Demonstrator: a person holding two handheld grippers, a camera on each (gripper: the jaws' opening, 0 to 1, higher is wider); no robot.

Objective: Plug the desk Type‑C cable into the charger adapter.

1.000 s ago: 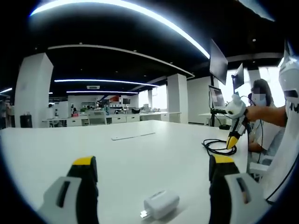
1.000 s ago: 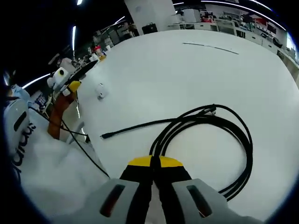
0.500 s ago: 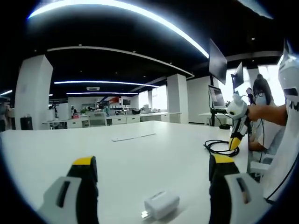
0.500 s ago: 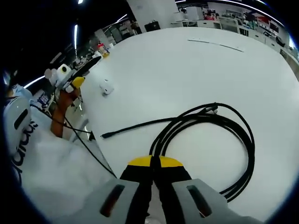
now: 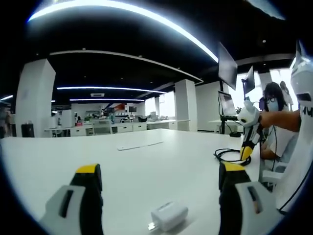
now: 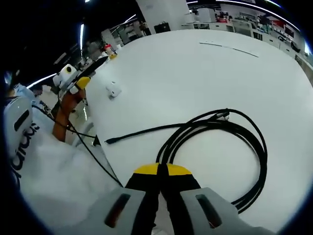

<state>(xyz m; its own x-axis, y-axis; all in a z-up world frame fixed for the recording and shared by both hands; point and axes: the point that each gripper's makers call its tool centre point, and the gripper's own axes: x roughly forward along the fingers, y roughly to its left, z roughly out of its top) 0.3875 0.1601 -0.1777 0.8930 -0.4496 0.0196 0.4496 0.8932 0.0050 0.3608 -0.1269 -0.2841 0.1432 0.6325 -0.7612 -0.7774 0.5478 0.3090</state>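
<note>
A small white charger adapter point(image 5: 168, 215) lies on the white table point(image 5: 146, 166), low between the wide-open jaws of my left gripper point(image 5: 160, 171), touching neither. In the right gripper view the adapter point(image 6: 113, 89) sits far off by the left gripper point(image 6: 80, 83). A black Type-C cable point(image 6: 244, 142) lies coiled on the table, with its free plug end point(image 6: 108, 142) stretched out to the left. Several of its strands run in under the yellow tips of my right gripper point(image 6: 160, 170), which is shut on them. From the left gripper view, the right gripper point(image 5: 244, 152) touches down on the coil point(image 5: 229, 155).
A thin flat strip point(image 5: 139, 144) lies farther back on the table. Monitors on stands point(image 5: 227, 66) rise at the right, and a seated person point(image 5: 274, 112) is behind them. The table edge point(image 6: 98, 152) runs close to the cable's free end, with a thin black wire point(image 6: 73, 132) hanging beside it.
The right gripper view has shifted slightly, so the adapter sits a little differently in it. The cable stays the same against the shut jaws. The left gripper has held still.
</note>
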